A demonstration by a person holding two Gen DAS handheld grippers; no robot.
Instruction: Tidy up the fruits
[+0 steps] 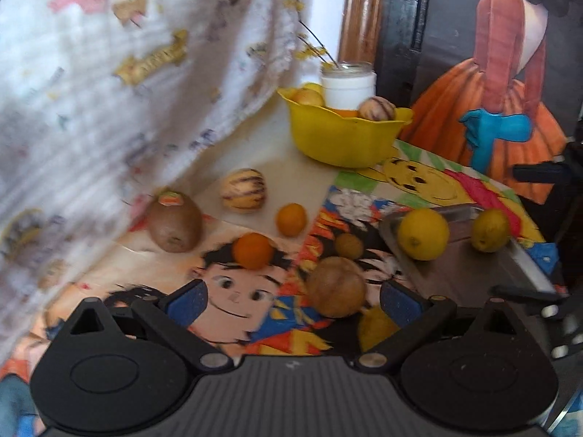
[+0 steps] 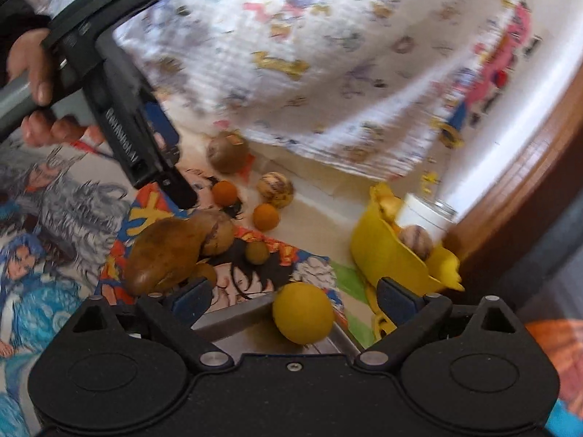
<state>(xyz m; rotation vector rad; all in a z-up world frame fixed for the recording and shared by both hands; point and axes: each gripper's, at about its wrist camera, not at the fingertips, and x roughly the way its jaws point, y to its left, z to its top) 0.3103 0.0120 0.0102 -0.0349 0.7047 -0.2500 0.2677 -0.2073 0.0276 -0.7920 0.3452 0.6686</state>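
**Me:** Lemon (image 2: pixel 303 312) on the metal tray (image 2: pixel 233 315) sits nearest, just ahead of my right tongs (image 2: pixel 293 300), spread wide and empty. I'd say lemons go on the tray.

**Helper:** Left tongs?

**Me:** Left tongs (image 1: pixel 293 300) are spread too, with a round brown fruit (image 1: pixel 335 286) just ahead. I'd centre it between the pads before squeezing.

**Helper:** What differs between views?

**Me:** Left view shows a second lemon (image 1: pixel 490 229) on the tray; right view shows my hand (image 2: pixel 40 83). Farthest, the yellow bowl (image 1: pixel 342 138) holds more fruit.
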